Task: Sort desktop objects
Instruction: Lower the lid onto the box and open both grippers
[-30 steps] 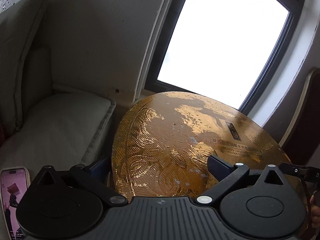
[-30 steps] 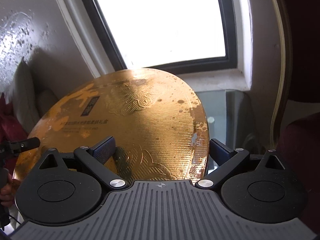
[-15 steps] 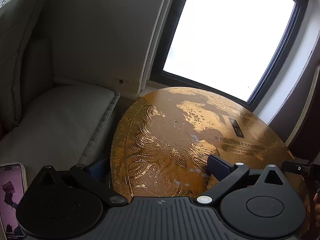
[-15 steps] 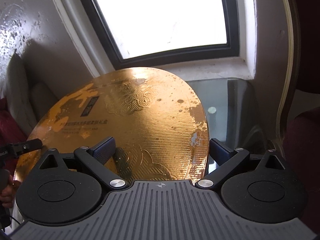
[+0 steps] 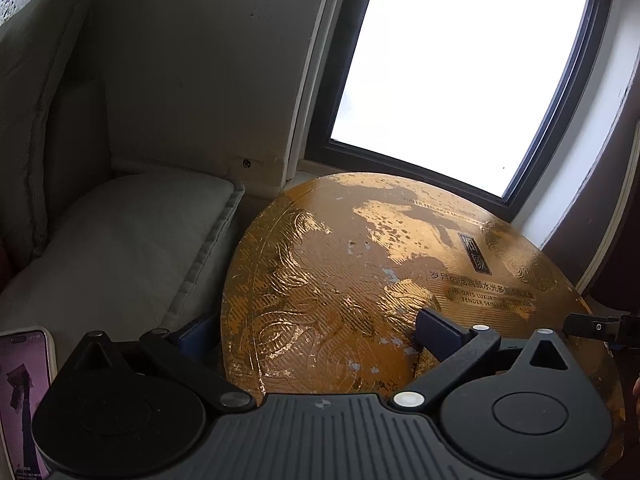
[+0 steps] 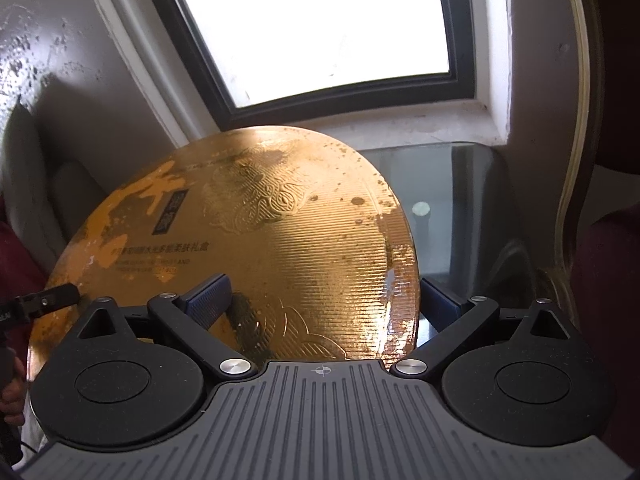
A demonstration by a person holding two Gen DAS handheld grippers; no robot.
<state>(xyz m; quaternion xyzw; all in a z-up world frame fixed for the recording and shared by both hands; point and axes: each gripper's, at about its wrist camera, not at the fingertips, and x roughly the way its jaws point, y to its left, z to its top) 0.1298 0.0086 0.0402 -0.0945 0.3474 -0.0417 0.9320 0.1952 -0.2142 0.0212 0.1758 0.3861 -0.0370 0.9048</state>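
1. Gold box (image 5: 352,280), round and flat with worn foil and embossed pattern, is held between both grippers and tilted, above the glass table (image 6: 460,184).
2. Left gripper (image 5: 316,332): jaws wide, straddling the box's left rim. One finger (image 5: 440,334) lies on the top face, the other sits at the rim on the outer side. Whether it is clamped tight cannot be told.
3. Right gripper (image 6: 324,300): same pose mirrored on the right rim. One finger (image 6: 210,300) rests on the top face, the other is outside the rim edge. Grip force also unclear.
4. Both grippers point forward toward the window (image 5: 452,72), roughly level, coming in at opposite sides of the box.
5. In the right view, the left unit's black tip is at the box's far-left edge, with part of a hand (image 6: 12,392) below it.
6. Left of the box: a beige cushion (image 5: 120,240). A phone (image 5: 24,400) with lit screen is at the left view's bottom-left corner.
7. Right of the table: a dark red chair (image 6: 600,280) with a pale curved frame.
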